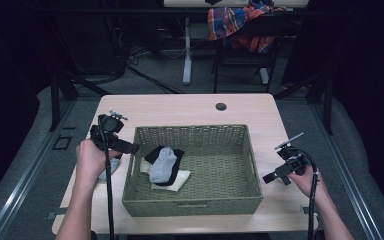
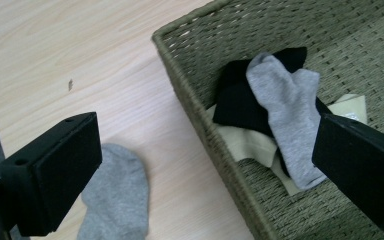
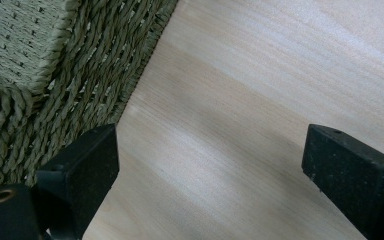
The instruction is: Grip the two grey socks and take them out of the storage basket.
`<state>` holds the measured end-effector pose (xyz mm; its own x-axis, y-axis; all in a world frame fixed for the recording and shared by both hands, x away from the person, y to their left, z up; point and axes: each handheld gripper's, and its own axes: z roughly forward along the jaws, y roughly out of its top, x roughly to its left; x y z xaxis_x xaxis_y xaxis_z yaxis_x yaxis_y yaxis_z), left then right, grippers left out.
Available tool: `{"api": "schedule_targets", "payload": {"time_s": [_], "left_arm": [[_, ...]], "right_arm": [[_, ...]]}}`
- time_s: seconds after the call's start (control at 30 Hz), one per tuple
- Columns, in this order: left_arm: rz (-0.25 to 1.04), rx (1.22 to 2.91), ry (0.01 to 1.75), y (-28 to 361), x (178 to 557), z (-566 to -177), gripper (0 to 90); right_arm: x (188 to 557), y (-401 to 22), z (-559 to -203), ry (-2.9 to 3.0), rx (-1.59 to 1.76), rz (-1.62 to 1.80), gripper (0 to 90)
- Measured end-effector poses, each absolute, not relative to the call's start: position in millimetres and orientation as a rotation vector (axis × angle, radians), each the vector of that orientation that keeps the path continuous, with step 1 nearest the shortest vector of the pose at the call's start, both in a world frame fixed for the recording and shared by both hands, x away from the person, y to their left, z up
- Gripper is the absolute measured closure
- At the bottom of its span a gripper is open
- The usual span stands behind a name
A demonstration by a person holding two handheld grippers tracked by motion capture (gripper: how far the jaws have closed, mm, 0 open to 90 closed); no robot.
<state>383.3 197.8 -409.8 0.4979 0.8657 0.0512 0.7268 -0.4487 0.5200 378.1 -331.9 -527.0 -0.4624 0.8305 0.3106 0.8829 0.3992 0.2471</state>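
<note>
The left gripper (image 2: 200,165) is held with its jaws spread wide and nothing pinched, poised over the near-left rim of the woven basket (image 1: 192,205). Judged from this, the grey sock on the table (image 2: 115,197), lying flat just outside the basket's left wall, is best approached from above and pinched at mid-length, then carried well over the rim. Its knit is seen as soft, pale grey and limp. The right gripper (image 3: 210,165) is kept spread and empty over bare table (image 3: 260,90) beside the basket. Farther in, a second grey sock (image 1: 163,165) is draped over black (image 1: 155,154) and cream (image 1: 177,180) ones.
</note>
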Motion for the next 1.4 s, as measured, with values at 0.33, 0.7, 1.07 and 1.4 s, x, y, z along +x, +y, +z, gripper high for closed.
{"api": "schedule_targets", "payload": {"time_s": [0.33, 0.7, 1.07, 1.4], "left_arm": [[0.443, 2.358, 1.257, 174, 387, -412, 0.1], [0.415, 2.397, 1.202, 142, 399, -420, 0.1], [0.31, 2.414, 1.213, 132, 417, -442, 1.0], [0.229, 2.524, 1.173, 112, 424, -467, 16.3]], "right_arm": [[377, -332, -528, -2.5, -1.566, -0.593, 8.1], [375, -334, -528, -2.492, -1.574, -0.599, 8.1], [376, -335, -528, -2.501, -1.552, -0.572, 8.1], [376, -335, -528, -2.5, -1.552, -0.573, 8.1]]}}
